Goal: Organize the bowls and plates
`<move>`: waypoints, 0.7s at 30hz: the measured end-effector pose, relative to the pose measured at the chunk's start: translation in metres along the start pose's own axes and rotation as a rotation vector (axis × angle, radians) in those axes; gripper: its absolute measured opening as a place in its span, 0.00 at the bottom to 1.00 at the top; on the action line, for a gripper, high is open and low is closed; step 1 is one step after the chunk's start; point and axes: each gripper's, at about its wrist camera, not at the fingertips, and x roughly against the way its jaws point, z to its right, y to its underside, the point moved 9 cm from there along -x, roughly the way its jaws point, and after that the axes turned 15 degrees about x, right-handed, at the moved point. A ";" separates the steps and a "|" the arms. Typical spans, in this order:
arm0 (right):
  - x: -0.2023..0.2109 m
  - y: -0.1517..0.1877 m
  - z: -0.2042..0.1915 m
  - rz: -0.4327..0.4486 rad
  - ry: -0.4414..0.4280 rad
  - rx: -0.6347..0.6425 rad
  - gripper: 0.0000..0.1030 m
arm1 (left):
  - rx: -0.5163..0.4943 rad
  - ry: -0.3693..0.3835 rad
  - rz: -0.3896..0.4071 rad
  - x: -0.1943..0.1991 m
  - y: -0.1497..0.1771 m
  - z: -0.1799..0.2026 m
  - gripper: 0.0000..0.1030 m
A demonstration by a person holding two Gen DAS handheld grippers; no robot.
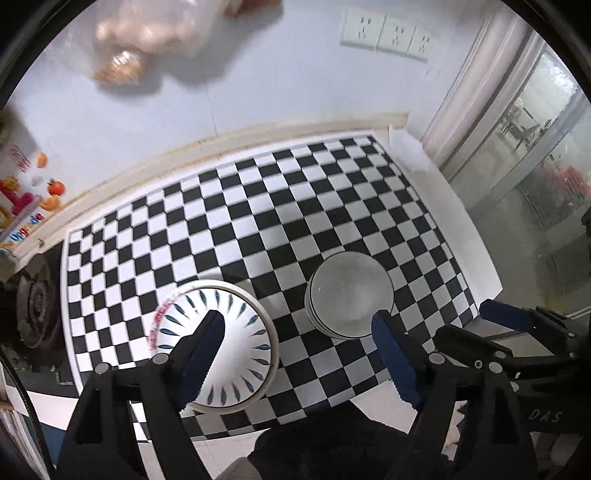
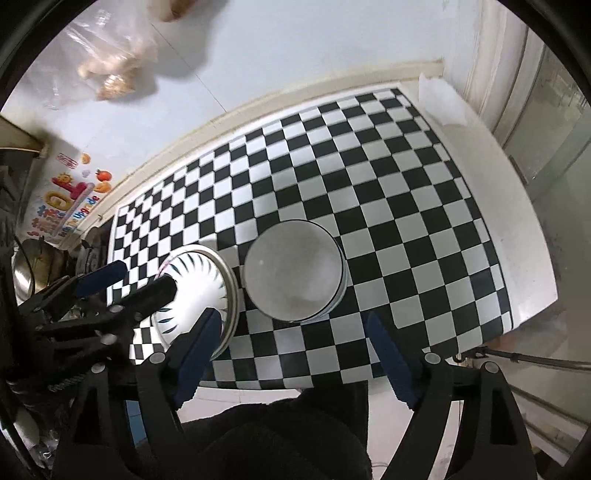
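Note:
A stack of plates topped by a white plate with blue leaf marks (image 1: 240,343) sits at the near left of the checkered mat (image 1: 258,206). A stack of white bowls (image 1: 351,293) stands to its right. My left gripper (image 1: 299,325) is open and empty, hovering above and between the two stacks. My right gripper (image 2: 291,325) is open and empty, just in front of the bowl stack (image 2: 293,269). The plate stack (image 2: 201,291) lies to its left, partly hidden by the left gripper (image 2: 135,277). The right gripper (image 1: 506,314) shows at the right edge of the left wrist view.
The checkered mat (image 2: 369,166) covers a white counter (image 2: 517,240) against a white wall. A gas stove burner (image 1: 35,299) sits left of the mat. Plastic bags (image 1: 147,37) hang on the wall, with power sockets (image 1: 388,35) and a glass door (image 1: 535,166) at right.

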 end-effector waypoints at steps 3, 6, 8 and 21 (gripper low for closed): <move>0.029 0.002 -0.010 0.051 0.022 0.016 0.83 | 0.000 0.007 0.031 0.022 0.001 -0.001 0.79; 0.051 0.001 -0.017 0.089 0.049 0.033 0.84 | -0.014 0.012 0.061 0.043 0.004 0.002 0.79; 0.066 0.001 -0.022 0.113 0.062 0.045 0.84 | -0.025 0.016 0.088 0.057 0.005 0.005 0.79; 0.130 0.007 -0.038 0.191 0.116 0.089 0.85 | -0.047 0.024 0.182 0.109 0.012 0.011 0.79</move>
